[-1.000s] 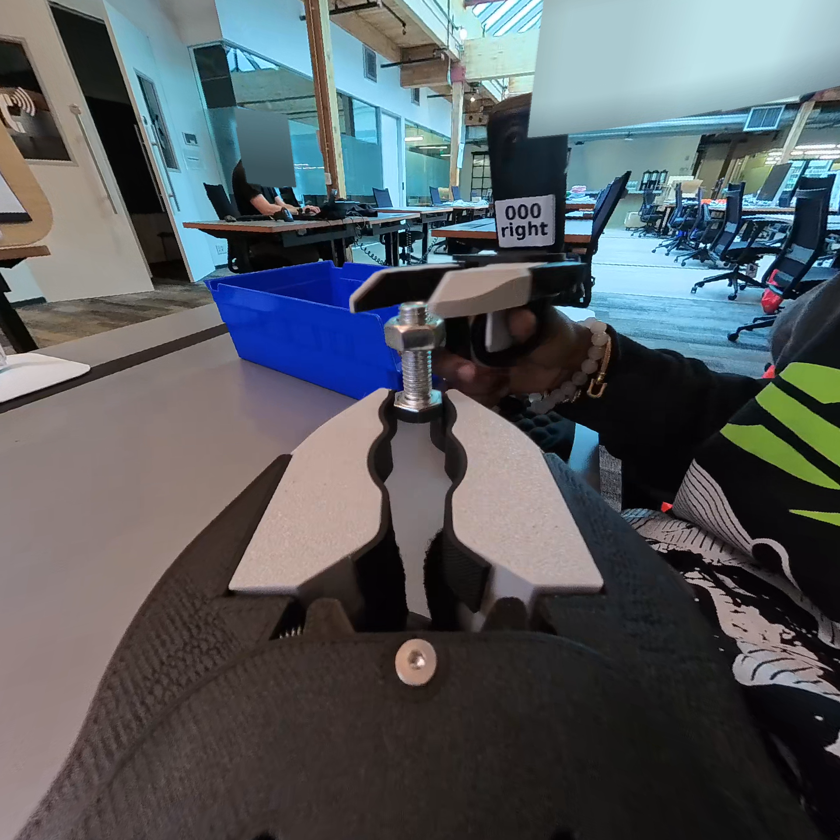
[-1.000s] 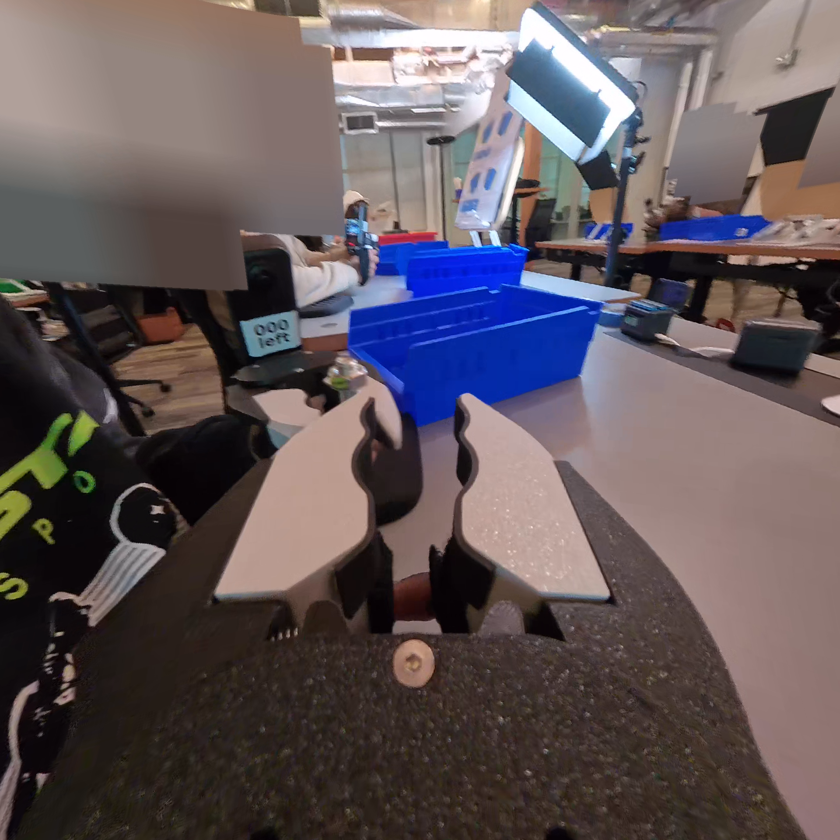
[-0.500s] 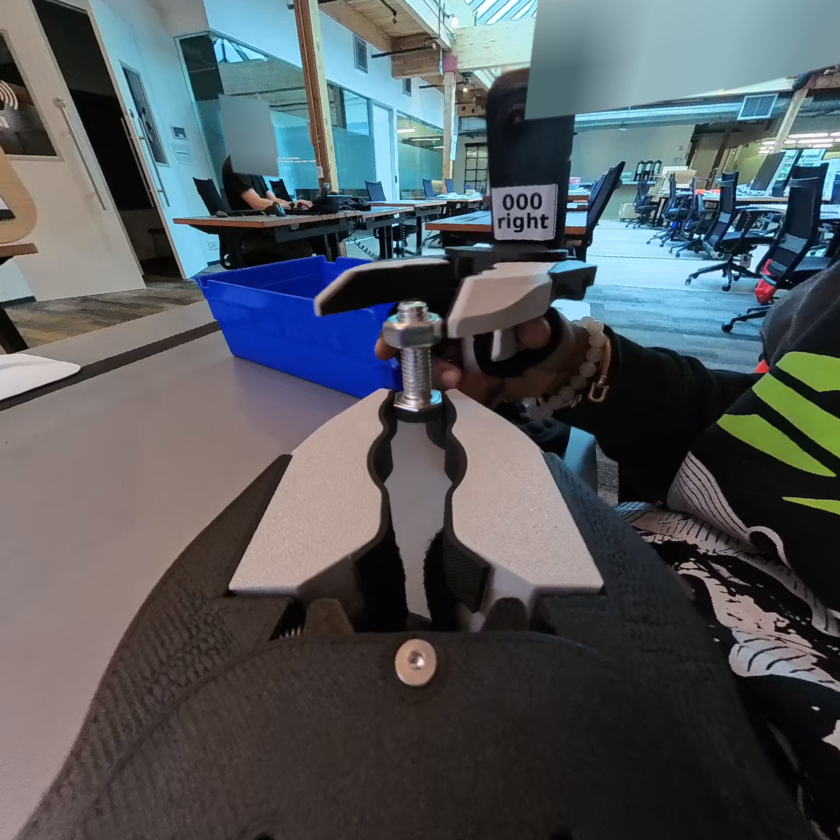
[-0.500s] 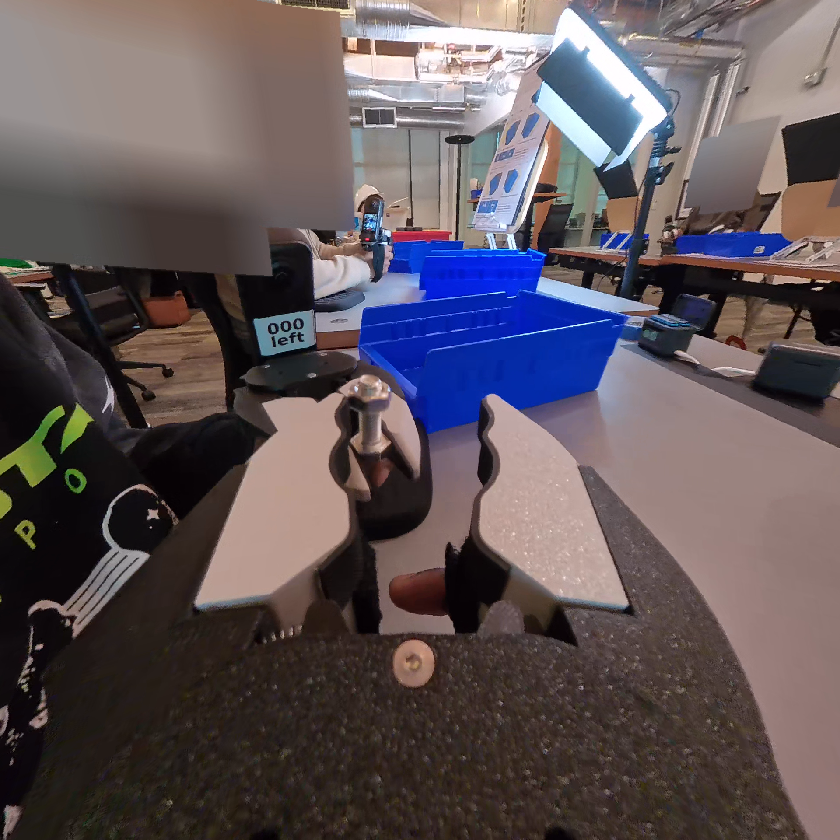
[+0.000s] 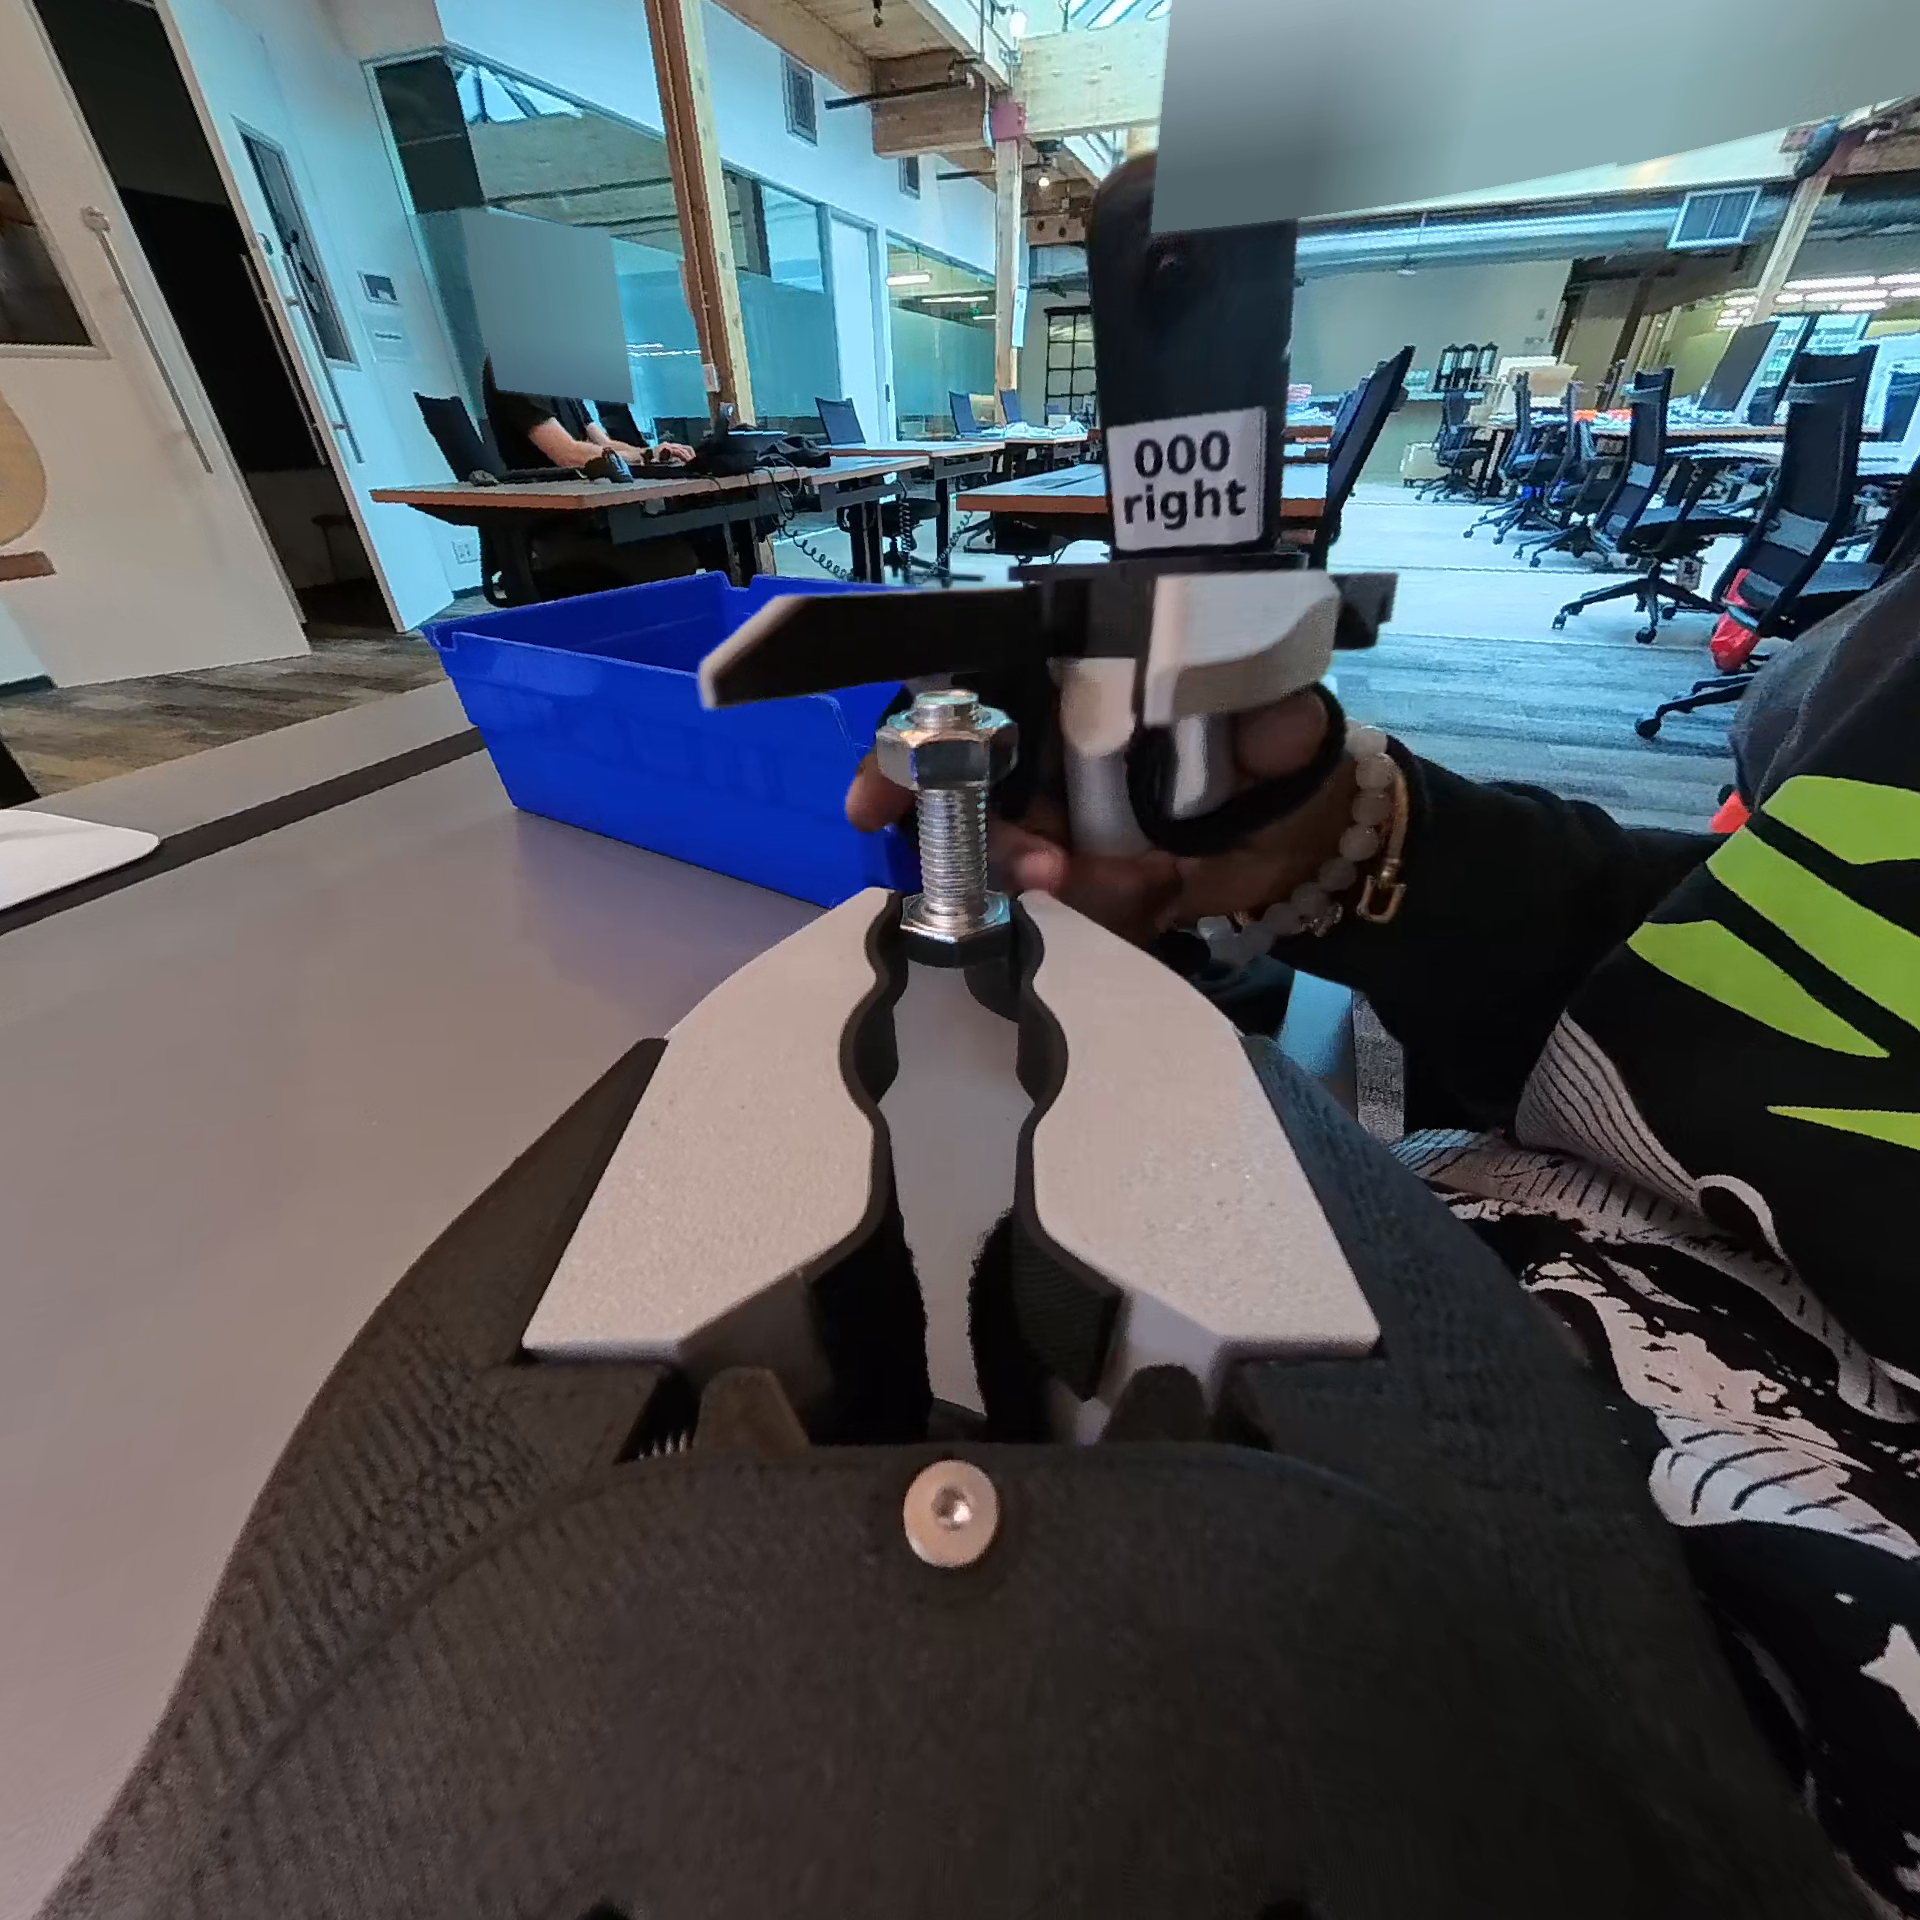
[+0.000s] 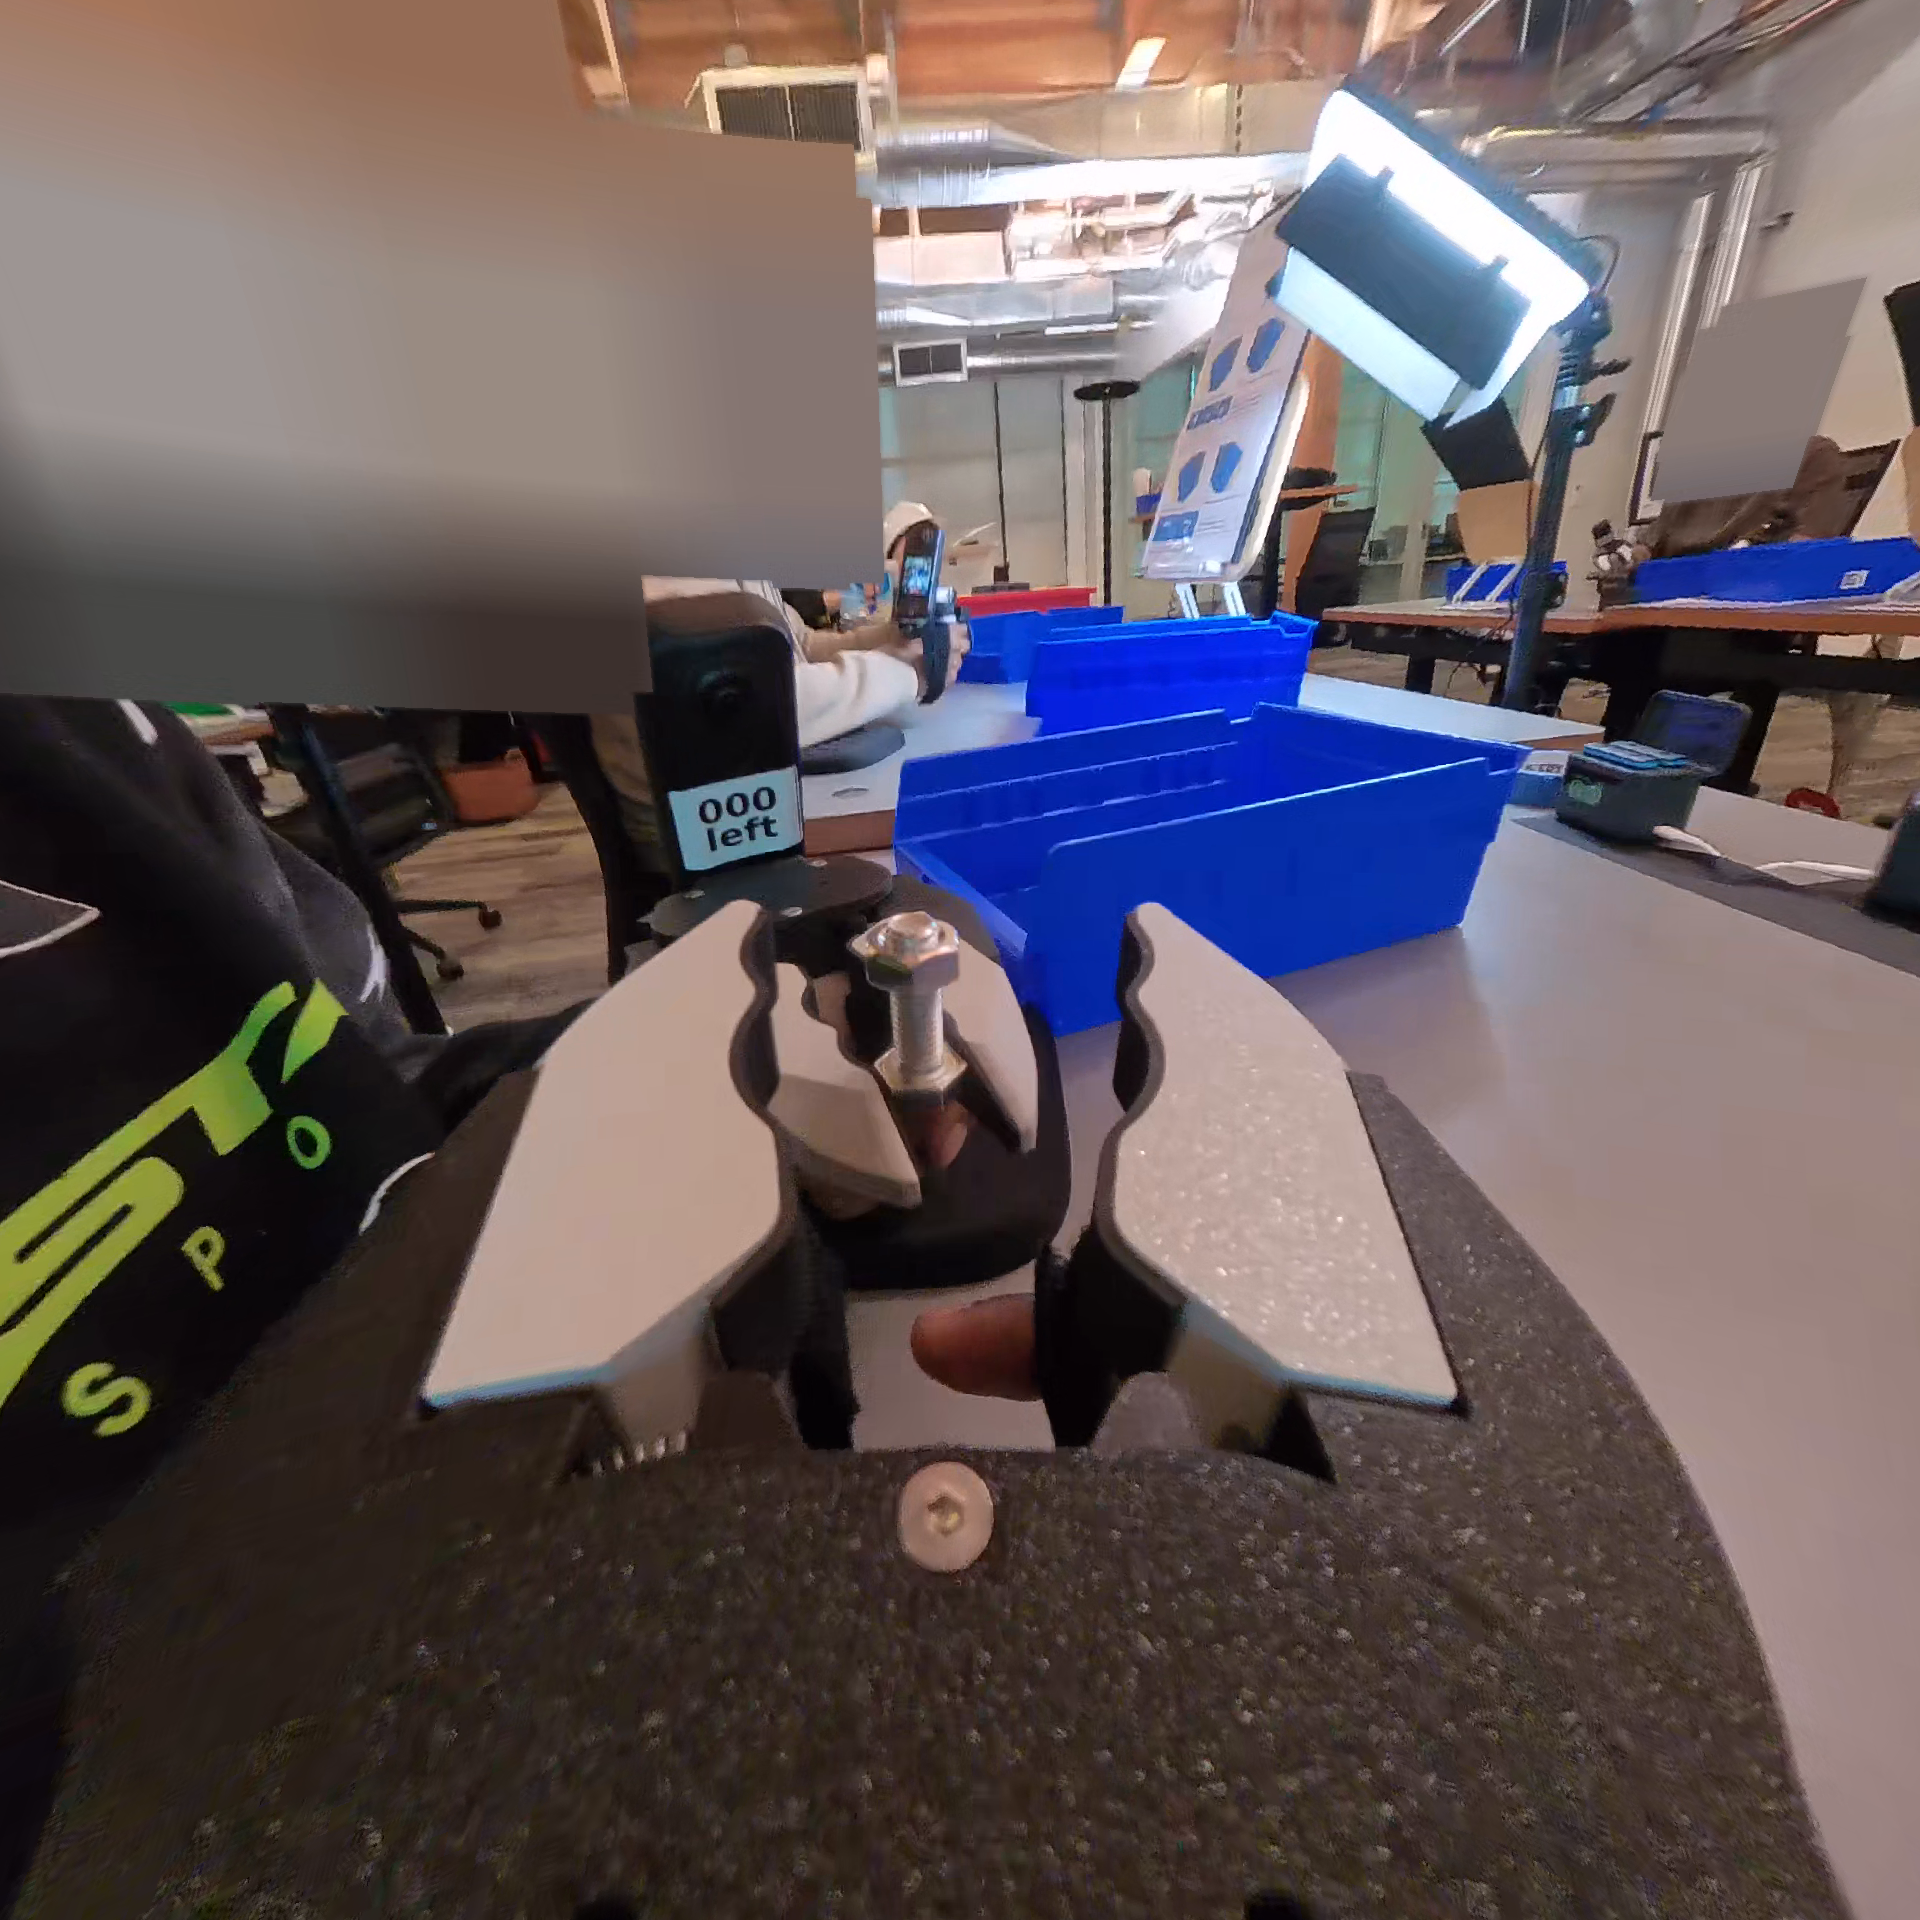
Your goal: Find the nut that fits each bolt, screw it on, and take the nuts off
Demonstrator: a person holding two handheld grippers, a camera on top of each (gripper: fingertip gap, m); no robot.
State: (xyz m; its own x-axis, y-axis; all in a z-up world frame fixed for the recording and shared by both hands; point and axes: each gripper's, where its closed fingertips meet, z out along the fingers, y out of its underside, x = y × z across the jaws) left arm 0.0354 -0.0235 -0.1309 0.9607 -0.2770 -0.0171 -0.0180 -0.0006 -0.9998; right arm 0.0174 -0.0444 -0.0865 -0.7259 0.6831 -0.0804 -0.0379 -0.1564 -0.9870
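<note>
Clamping the silver threaded steel bolt (image 5: 954, 844) upright by its head in our left hand-held gripper (image 5: 954, 935), we centre the gaping right hand-held gripper (image 6: 940, 961) squarely around its hexagonal silver nut (image 6: 906, 954) before squeezing.

Open-plan office used as a workspace: rows of desks (image 5: 1049, 499) with black swivel chairs (image 5: 1714, 499), glass-walled rooms (image 5: 665, 312), exposed ceiling ducts (image 6: 1039, 177), blue parts bins (image 6: 1226, 831) on a grey counter (image 6: 1610, 1091), and a studio light panel (image 6: 1423, 249).
</note>
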